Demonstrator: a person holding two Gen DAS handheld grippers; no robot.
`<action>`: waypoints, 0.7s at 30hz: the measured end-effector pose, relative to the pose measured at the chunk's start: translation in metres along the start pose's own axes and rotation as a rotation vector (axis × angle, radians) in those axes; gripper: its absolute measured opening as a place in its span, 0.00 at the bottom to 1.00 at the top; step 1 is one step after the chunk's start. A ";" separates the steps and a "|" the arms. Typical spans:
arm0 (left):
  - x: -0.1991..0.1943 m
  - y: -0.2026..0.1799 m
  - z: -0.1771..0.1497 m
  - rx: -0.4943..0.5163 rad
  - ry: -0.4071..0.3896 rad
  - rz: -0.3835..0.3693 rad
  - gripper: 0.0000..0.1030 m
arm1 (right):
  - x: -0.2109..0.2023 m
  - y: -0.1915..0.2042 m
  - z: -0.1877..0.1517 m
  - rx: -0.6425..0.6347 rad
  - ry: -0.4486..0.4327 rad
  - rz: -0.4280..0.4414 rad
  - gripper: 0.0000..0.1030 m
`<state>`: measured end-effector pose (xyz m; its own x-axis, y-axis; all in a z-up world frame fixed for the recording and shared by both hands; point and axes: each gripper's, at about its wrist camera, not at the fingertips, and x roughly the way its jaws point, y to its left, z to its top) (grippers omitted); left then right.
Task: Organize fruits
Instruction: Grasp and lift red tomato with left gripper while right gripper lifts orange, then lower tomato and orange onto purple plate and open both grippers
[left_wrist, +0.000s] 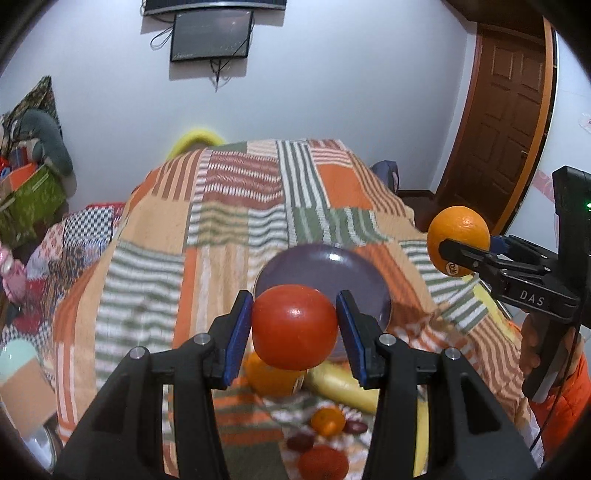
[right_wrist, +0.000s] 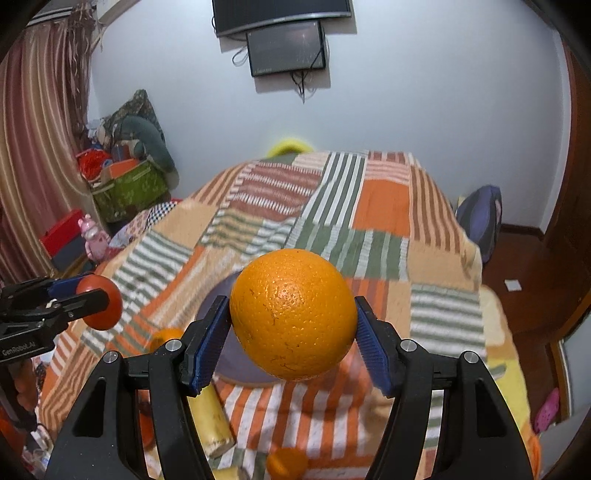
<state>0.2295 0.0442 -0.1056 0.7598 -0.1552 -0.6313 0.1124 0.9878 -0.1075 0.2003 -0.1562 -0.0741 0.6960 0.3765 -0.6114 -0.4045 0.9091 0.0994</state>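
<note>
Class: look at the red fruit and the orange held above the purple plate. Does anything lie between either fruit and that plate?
Nothing visible does. The red fruit and the orange hang over the bare purple plate.

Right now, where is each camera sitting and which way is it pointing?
Left wrist: on the left gripper, angled down over the striped blanket; holds a tomato; a hand shows.
Right wrist: on the right gripper, same heading; holds an orange.
Shared: purple plate, wall screen, each other's gripper.
</note>
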 end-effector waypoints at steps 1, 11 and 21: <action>0.002 -0.002 0.005 0.005 -0.007 0.000 0.45 | 0.002 0.000 0.005 -0.003 -0.009 -0.004 0.61; 0.048 -0.001 0.041 0.006 0.006 -0.005 0.45 | 0.030 0.003 0.026 -0.045 -0.028 0.001 0.61; 0.116 0.011 0.050 -0.008 0.115 0.005 0.45 | 0.096 0.001 0.026 -0.080 0.105 0.008 0.61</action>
<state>0.3502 0.0374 -0.1417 0.6821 -0.1508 -0.7155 0.1032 0.9886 -0.1100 0.2824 -0.1144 -0.1126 0.6287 0.3591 -0.6898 -0.4586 0.8876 0.0441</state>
